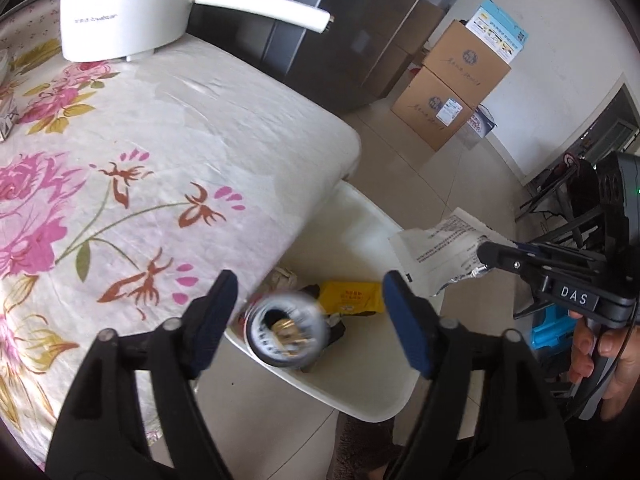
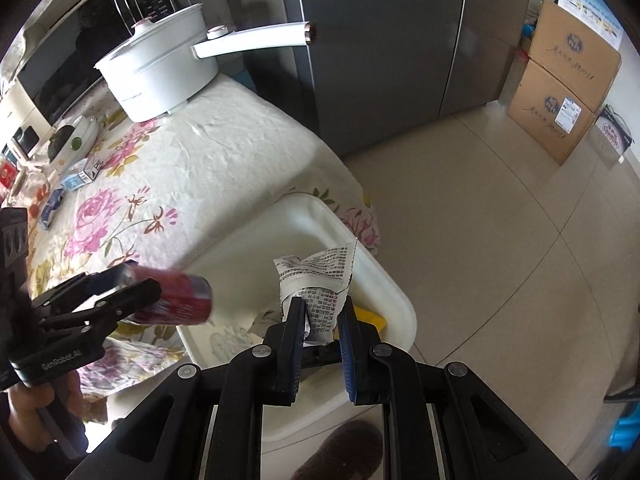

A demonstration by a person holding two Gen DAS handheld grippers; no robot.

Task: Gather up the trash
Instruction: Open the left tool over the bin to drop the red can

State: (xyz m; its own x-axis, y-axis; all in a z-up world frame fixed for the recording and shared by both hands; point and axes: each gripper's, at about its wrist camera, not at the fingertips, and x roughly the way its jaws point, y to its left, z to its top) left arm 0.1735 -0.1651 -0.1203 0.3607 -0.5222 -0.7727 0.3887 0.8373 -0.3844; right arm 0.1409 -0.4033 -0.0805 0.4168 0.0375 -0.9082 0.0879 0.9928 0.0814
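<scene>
Right now a red can (image 2: 176, 296), blurred, sits between the spread fingers of the left claw (image 1: 308, 312), its top end (image 1: 288, 332) facing that claw's camera; the pads do not press on it, so this claw is open, with the can over the near corner of a white bin (image 2: 392, 292). Just beside it, the right claw (image 2: 320, 320) is clamped on a crumpled printed wrapper (image 2: 316, 280), held above the same bin.

Inside the bin lie a yellow packet (image 1: 352, 296) and some crumpled paper (image 1: 286, 280); much of its floor is bare. The bin stands on the tiled floor (image 2: 500, 240), tight against the edge of the desk (image 1: 180, 140), whose floral cloth (image 2: 360, 224) hangs over the corner next to the bin's far rim. To the bin's other side the floor lies open as far as a grey fridge (image 2: 380, 60) and two stacked cardboard boxes (image 2: 560, 100) by the wall.

On the desk a white pot (image 2: 160, 76) stands near the far edge, its long handle (image 2: 256, 40) jutting out past the desk towards the fridge. A microwave (image 2: 80, 40) stands behind it, and small cartons (image 2: 80, 176) lie further along the desk. The stretch of cloth nearest the bin carries nothing.
</scene>
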